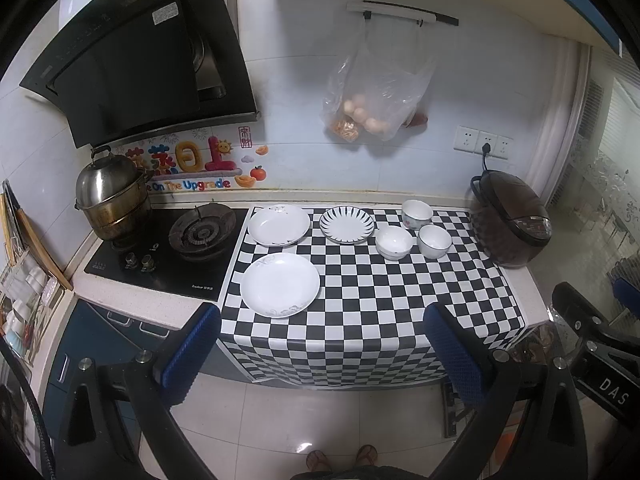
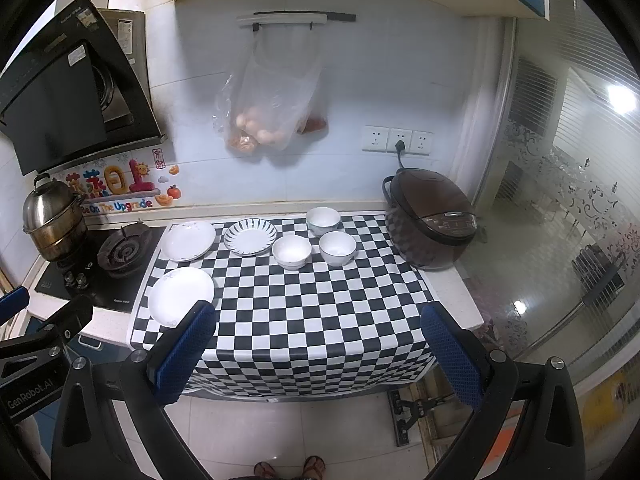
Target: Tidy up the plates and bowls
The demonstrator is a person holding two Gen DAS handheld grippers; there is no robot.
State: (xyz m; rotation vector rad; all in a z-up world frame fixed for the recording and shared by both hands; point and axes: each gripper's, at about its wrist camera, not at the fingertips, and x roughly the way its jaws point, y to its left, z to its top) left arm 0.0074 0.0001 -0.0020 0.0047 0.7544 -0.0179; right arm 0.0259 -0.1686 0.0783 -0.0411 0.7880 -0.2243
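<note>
On the black-and-white checked cloth (image 1: pixel 372 308) lie three plates: a large white plate (image 1: pixel 280 284) near the front left, another white plate (image 1: pixel 279 225) behind it, and a striped-rim plate (image 1: pixel 347 225) beside that. Three white bowls (image 1: pixel 394 242) (image 1: pixel 435 241) (image 1: pixel 417 213) cluster at the back right. The same plates (image 2: pixel 181 294) (image 2: pixel 188 240) (image 2: pixel 250 237) and bowls (image 2: pixel 292 251) (image 2: pixel 337 248) (image 2: pixel 323 221) show in the right wrist view. My left gripper (image 1: pixel 320 350) hangs open off the counter's front edge, holding nothing. My right gripper (image 2: pixel 318 354) is likewise open and held back from the counter.
A brown rice cooker (image 1: pixel 510 220) stands at the counter's right end, plugged in. A gas hob (image 1: pixel 168 248) with a steel steamer pot (image 1: pixel 110 196) sits left, under a black hood (image 1: pixel 136 56). A plastic bag of eggs (image 1: pixel 372 96) hangs on the wall. Feet in sandals (image 1: pixel 340 458) stand below.
</note>
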